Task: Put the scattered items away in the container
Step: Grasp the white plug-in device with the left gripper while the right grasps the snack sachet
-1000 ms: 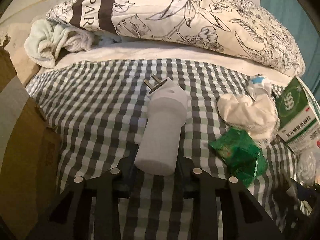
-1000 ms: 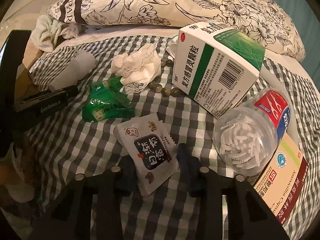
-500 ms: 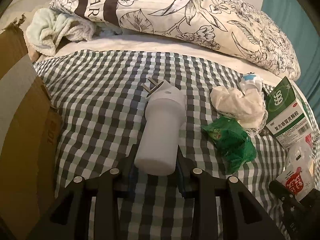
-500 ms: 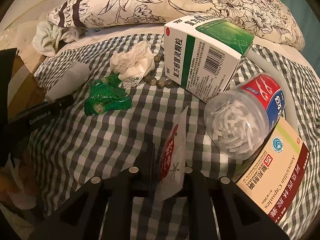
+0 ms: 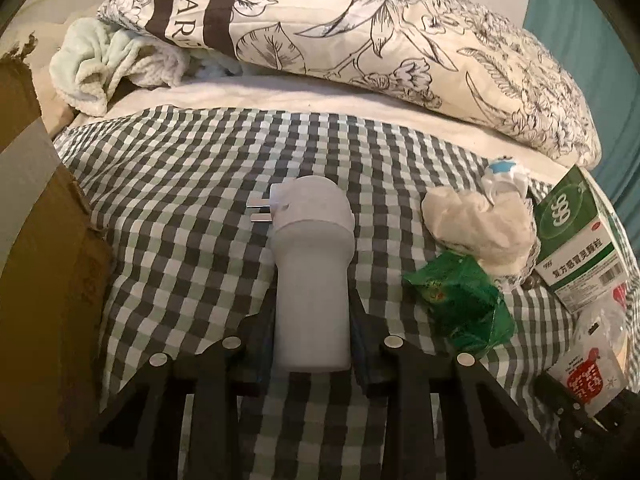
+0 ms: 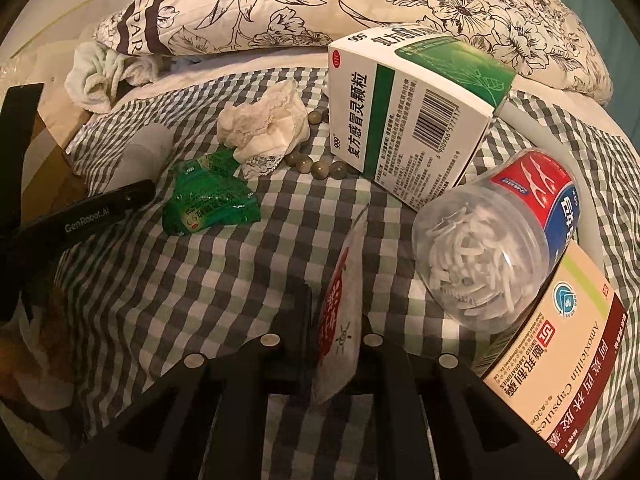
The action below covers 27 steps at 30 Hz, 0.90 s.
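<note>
My left gripper [image 5: 312,340] is shut on a white cylindrical plug-in device [image 5: 312,264], its metal prongs pointing left, held above the checked bedspread. The cardboard box [image 5: 36,264] stands at the left edge. My right gripper [image 6: 336,344] is shut on a white and red snack sachet [image 6: 340,312], held edge-on above the bedspread. The left gripper shows at the left of the right wrist view [image 6: 88,216]. The sachet also shows in the left wrist view [image 5: 588,376].
Scattered on the checked bedspread [image 6: 200,280] lie a green packet [image 6: 208,204], a crumpled white cloth [image 6: 264,124], green beads [image 6: 320,168], a green-white medicine box [image 6: 412,120], a clear jar of floss picks [image 6: 492,248] and an amoxicillin box [image 6: 560,364]. A floral pillow [image 5: 360,40] lies behind.
My right gripper closed on the sachet and lifted it, turning it edge-on. My left gripper rose and rolled with the plug-in device, so its prongs now point left.
</note>
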### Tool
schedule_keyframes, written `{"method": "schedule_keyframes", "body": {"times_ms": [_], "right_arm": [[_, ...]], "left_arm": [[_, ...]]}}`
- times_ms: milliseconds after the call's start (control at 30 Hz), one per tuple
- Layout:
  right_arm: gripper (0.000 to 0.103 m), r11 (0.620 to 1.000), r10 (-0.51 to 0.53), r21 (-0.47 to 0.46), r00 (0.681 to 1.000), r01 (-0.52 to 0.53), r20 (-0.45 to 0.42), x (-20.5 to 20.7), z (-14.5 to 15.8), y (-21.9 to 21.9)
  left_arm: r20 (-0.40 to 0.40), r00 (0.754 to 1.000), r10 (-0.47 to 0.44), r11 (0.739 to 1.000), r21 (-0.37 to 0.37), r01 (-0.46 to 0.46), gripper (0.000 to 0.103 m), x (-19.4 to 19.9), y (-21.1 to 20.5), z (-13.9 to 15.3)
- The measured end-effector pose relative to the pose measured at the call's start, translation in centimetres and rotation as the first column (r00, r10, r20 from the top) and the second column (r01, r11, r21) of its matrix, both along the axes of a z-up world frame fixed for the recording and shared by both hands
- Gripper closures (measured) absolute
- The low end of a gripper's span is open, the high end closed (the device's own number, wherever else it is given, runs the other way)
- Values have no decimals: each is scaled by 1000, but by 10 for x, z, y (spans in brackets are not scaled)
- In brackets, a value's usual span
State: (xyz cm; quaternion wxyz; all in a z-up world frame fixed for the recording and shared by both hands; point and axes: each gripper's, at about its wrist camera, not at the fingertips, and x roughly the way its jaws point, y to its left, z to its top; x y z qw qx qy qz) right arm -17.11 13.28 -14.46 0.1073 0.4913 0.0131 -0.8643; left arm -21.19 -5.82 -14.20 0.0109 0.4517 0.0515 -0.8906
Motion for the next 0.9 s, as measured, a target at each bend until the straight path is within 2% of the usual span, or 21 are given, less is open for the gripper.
{"method": "schedule_keyframes", "body": {"times_ms": [100,233,567,900], "right_arm": [[99,1000,1,-5,1000,-1,-2,2,3,1],[99,1000,-2,-3,1000,2,-12,7,12,2],[100,1000,-8,-16,999,7,-47,32,42,7],[100,999,12,-42,997,-15,-76,68,71,14]], "left_arm": [[4,1000,9,1000,-2,-9,71,6,1,3],[30,1000,8,1000,28,-9,71,18,4,7],[40,999,-36,999,-5,36,71,63,29,28],[44,998,-43,999,-13,43,71,113,41,51]]}}
